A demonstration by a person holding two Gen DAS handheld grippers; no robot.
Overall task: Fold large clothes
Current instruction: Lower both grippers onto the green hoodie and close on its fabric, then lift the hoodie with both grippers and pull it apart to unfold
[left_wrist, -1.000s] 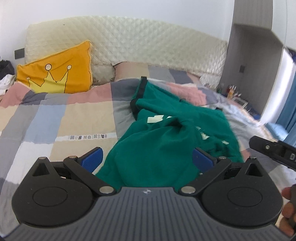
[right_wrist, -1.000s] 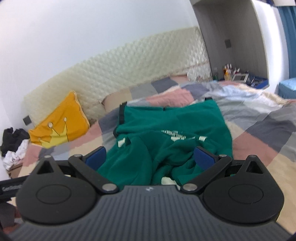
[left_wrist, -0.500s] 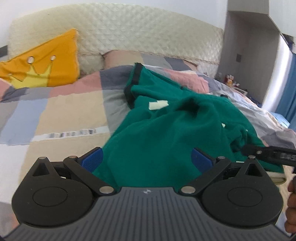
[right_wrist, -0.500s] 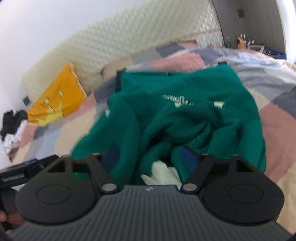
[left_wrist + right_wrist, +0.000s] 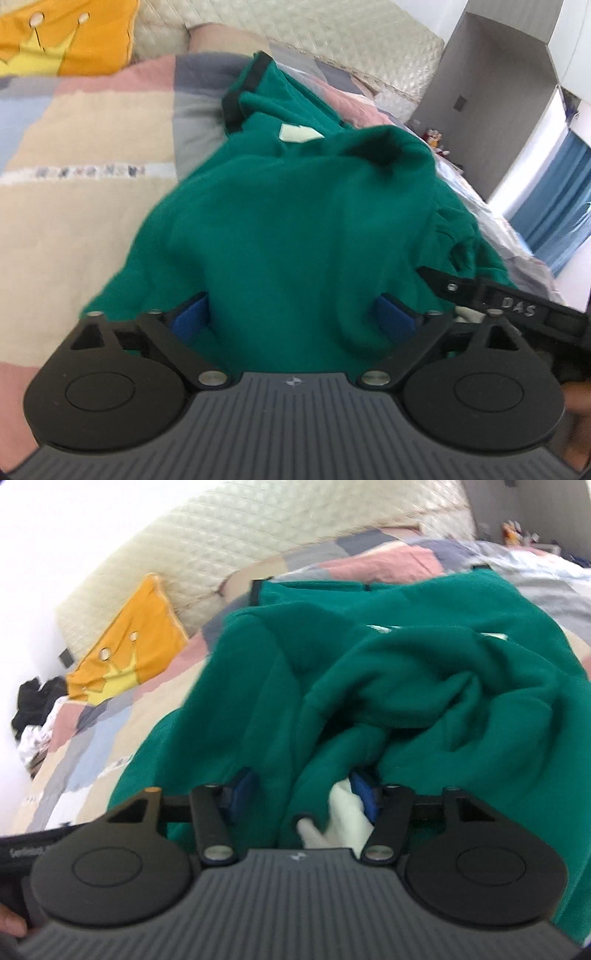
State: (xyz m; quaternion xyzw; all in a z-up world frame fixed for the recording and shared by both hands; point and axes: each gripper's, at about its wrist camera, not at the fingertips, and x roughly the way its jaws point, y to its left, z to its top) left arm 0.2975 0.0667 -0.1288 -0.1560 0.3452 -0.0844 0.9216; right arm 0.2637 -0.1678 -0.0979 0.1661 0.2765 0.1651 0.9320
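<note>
A bed with a patchwork quilt (image 5: 85, 140) of pink, beige, grey and pale blue squares fills both views, backed by a cream quilted headboard (image 5: 258, 542). A green sweatshirt (image 5: 295, 229) lies crumpled on the quilt, its long axis running from 6 o'clock at the near edge to 12 o'clock, where its dark-trimmed hem (image 5: 243, 88) points toward the headboard. The fabric is bunched into ridges and folds. An orange crown-print pillow (image 5: 129, 650) leans against the headboard at 10 o'clock, well apart from the garment. A heap of dark and white clothes (image 5: 33, 709) sits at 9 o'clock beside the bed. The left gripper (image 5: 293, 314) has its blue pads spread wide, with green cloth between them. The right gripper (image 5: 301, 790) has its pads apart too, around a fold of the garment, with a white lining (image 5: 343, 812) showing just inside its right pad.
</note>
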